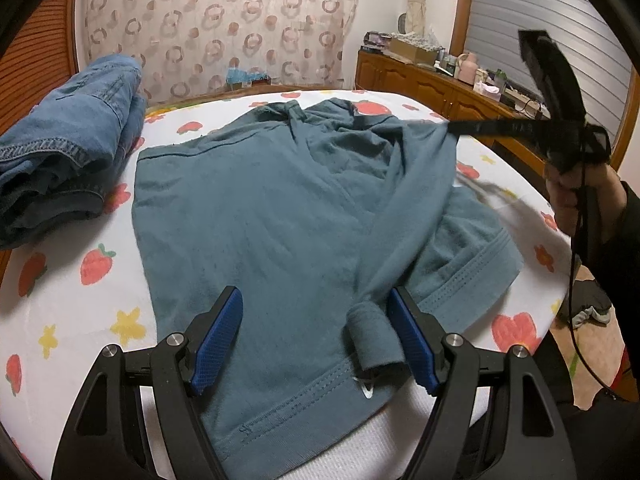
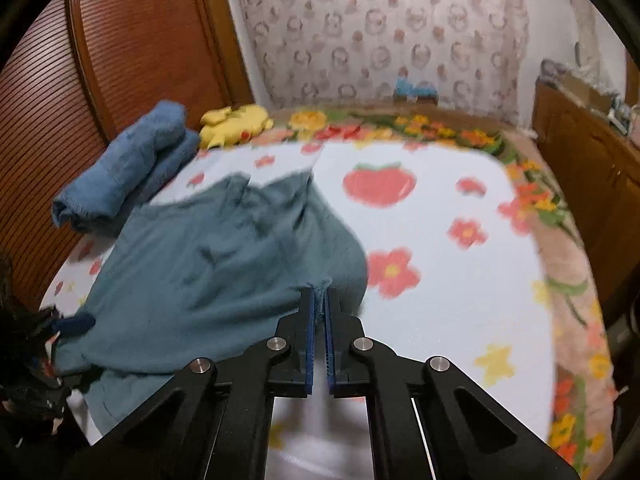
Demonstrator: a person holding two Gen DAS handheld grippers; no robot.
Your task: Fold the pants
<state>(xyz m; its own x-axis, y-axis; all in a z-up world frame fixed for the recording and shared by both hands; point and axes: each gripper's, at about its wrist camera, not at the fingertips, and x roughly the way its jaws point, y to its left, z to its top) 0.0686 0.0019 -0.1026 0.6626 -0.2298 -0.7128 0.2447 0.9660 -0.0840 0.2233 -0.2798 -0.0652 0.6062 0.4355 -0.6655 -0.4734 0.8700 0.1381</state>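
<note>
Left jaws: spread wide apart on the left gripper (image 1: pixel 316 336), hanging just above the pants with nothing between them; a small rolled cuff (image 1: pixel 374 340) lies just inside the pad at 3 o'clock.
Right jaws: pressed together on the right gripper (image 2: pixel 319 304), pinching a bunched edge of the pants; the view is blurred.
Pants: teal pants (image 1: pixel 272 216) spread over the bed (image 1: pixel 64 300), hem band toward 6 o'clock in the left view, a fold ridge running from the cuff up toward 1 o'clock.
Pants, right view: cloth (image 2: pixel 208 264) lies from centre out to 8 o'clock.
Denim: folded jeans (image 1: pixel 68 140) piled at 9 o'clock, just beside the pants.
Bed cover: white, with strawberries and flowers.
Yellow toy (image 2: pixel 236 122): at 11 o'clock beyond the jeans.
Wooden cabinet (image 1: pixel 432 80): at 2 o'clock, cluttered on top.
</note>
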